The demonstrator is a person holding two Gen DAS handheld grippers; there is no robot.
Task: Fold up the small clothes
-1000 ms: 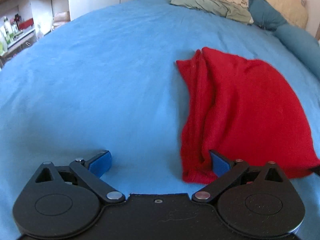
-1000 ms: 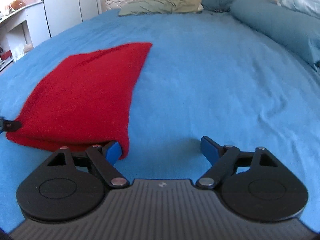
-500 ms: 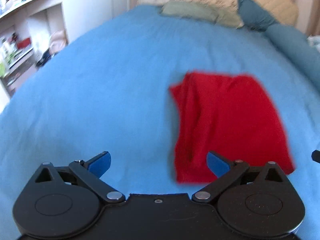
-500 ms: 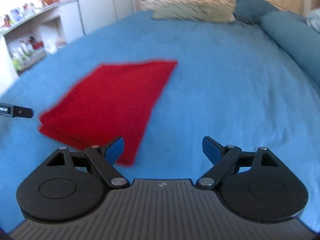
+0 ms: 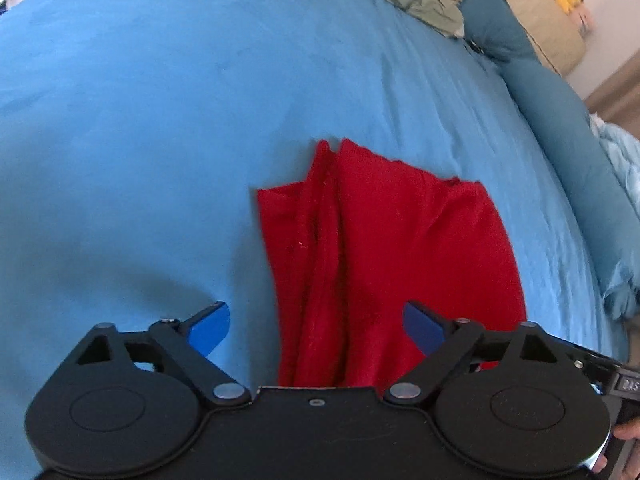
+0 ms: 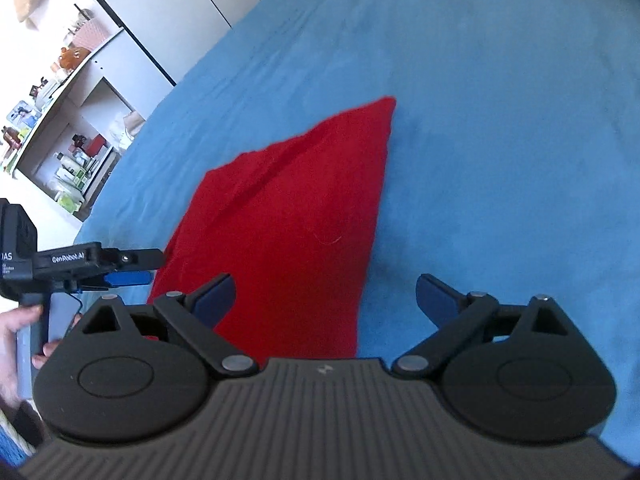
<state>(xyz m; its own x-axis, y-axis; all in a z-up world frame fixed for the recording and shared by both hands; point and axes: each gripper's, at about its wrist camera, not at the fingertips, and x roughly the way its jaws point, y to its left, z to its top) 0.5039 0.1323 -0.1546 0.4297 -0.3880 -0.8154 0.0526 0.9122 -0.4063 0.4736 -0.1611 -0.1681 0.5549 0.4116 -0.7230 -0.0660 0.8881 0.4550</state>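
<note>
A red knitted garment lies folded on the blue bedsheet, with ridges along its left side. My left gripper is open and empty, raised above the garment's near edge. In the right wrist view the same red garment lies as a tapering folded shape. My right gripper is open and empty above the garment's near right corner. The left gripper shows at the left of that view, held by a hand, beside the garment's left edge.
Pillows and a teal bolster lie at the head and right side of the bed. A white shelf unit with small items and cupboards stands beyond the bed's left side. The blue sheet spreads wide around the garment.
Both grippers have let the garment lie and lifted up and back from it, tilting to look down. The garment now rests folded on the sheet. Both stay open.
</note>
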